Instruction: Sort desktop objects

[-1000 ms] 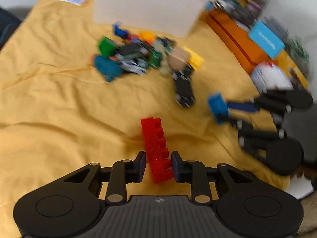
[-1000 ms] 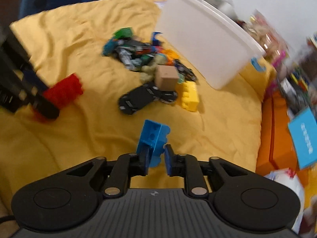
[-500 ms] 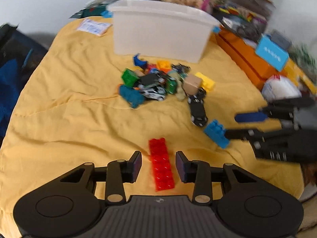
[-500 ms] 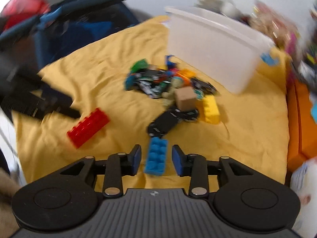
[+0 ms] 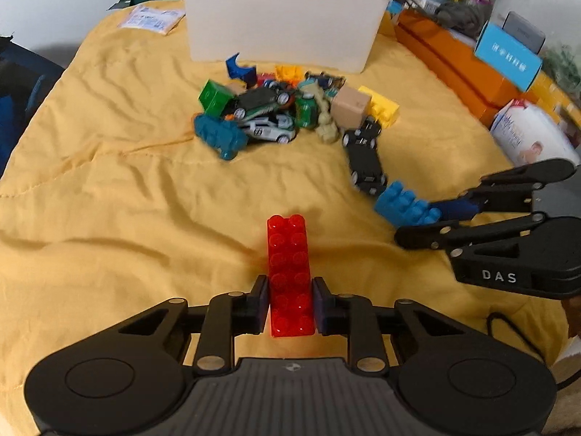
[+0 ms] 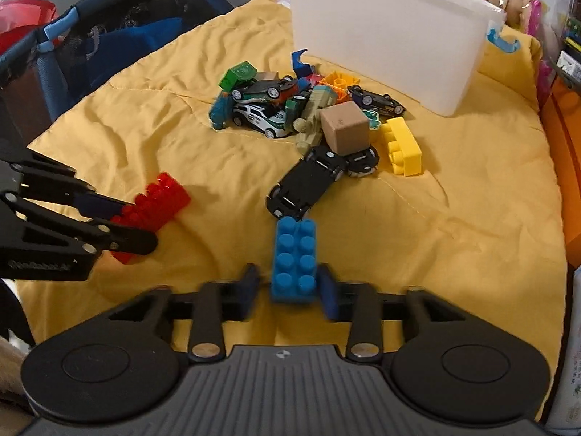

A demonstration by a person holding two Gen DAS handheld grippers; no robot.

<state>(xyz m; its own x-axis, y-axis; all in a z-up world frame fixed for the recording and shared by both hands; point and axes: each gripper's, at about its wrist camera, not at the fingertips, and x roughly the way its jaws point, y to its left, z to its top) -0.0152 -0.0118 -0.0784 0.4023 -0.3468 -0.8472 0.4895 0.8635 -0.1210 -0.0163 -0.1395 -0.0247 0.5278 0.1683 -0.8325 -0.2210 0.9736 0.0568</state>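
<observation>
Red studded plastic brick (image 5: 290,276), long and narrow, lies lengthwise at lower centre of the left wrist view on the yellow quilted cloth (image 5: 109,218). Left gripper (image 5: 290,303) closing, pads against both long sides near its near end. Blue studded plastic brick (image 6: 295,259) sits likewise at lower centre of the right view. Right gripper (image 6: 290,292) closing on its flanks. Both probably pulled apart from the toy pile (image 6: 290,109) for sorting into the white plastic tub (image 6: 392,32), upper right.

Toy heap (image 6: 290,109) on the cloth (image 6: 454,200); bin (image 6: 381,36) behind; 2 bricks (image 6: 295,259) before it
</observation>
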